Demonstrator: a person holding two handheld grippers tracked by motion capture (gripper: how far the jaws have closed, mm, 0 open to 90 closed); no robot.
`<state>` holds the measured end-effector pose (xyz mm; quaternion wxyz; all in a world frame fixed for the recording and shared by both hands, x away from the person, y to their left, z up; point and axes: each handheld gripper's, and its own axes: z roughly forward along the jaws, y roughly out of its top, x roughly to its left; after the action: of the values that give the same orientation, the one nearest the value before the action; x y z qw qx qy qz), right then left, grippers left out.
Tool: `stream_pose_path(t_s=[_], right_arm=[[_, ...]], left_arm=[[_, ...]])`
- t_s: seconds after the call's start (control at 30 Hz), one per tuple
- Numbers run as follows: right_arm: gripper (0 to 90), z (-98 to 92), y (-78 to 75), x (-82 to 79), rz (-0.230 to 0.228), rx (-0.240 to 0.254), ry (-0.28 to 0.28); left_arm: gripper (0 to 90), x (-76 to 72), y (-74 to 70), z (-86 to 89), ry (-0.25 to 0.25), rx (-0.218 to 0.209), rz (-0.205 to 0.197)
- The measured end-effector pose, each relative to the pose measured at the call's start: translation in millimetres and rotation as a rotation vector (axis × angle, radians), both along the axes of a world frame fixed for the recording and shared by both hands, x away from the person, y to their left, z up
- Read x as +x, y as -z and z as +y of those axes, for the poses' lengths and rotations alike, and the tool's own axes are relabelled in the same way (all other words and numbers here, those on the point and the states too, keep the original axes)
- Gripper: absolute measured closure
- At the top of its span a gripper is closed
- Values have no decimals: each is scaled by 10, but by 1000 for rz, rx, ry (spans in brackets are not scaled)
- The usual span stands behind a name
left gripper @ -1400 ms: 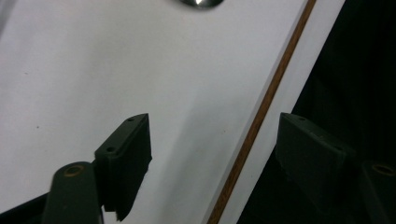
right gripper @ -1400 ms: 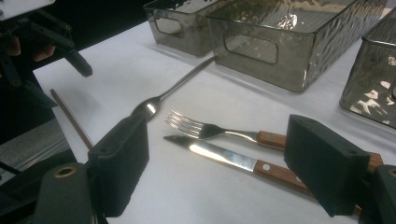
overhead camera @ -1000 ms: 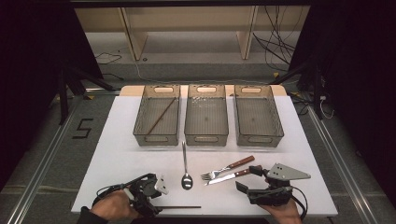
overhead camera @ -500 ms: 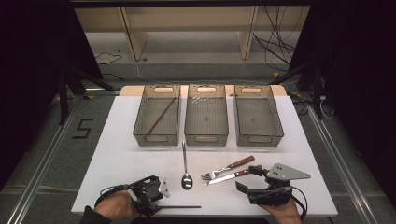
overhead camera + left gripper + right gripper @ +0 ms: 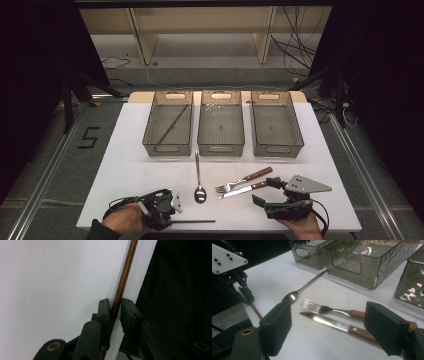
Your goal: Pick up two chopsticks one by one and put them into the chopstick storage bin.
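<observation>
A brown chopstick [image 5: 195,221] lies along the table's near edge. My left gripper [image 5: 169,219] is at its left end. In the left gripper view the chopstick [image 5: 126,270] runs between the pads of the left gripper [image 5: 115,305]. The jaws have just been closing and stand narrowly apart around the stick, a thin slit on each side. My right gripper [image 5: 264,191] rests wide open at the near right, its jaws either side of a wooden-handled knife [image 5: 329,322]. A fork [image 5: 319,307] lies just beyond, and a spoon [image 5: 199,192] left of it.
Three clear bins stand in a row at the back: the left bin [image 5: 150,131] holds another chopstick [image 5: 172,123], the middle bin [image 5: 221,147] and right bin [image 5: 276,149] look bare. The white table [image 5: 125,165] ends right at the near chopstick.
The left gripper's jaws have narrowed around the chopstick's end. Both hands stay where they were, and the cutlery has not moved.
</observation>
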<state>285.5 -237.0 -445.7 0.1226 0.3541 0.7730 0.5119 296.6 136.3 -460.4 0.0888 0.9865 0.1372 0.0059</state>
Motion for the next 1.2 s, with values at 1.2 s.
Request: stream_pose_path(t_s=[1.2], right_arm=[[231,0,7,3,3,-3,3]], left_arm=[[843,133,-255,258,-120,-68,-65]])
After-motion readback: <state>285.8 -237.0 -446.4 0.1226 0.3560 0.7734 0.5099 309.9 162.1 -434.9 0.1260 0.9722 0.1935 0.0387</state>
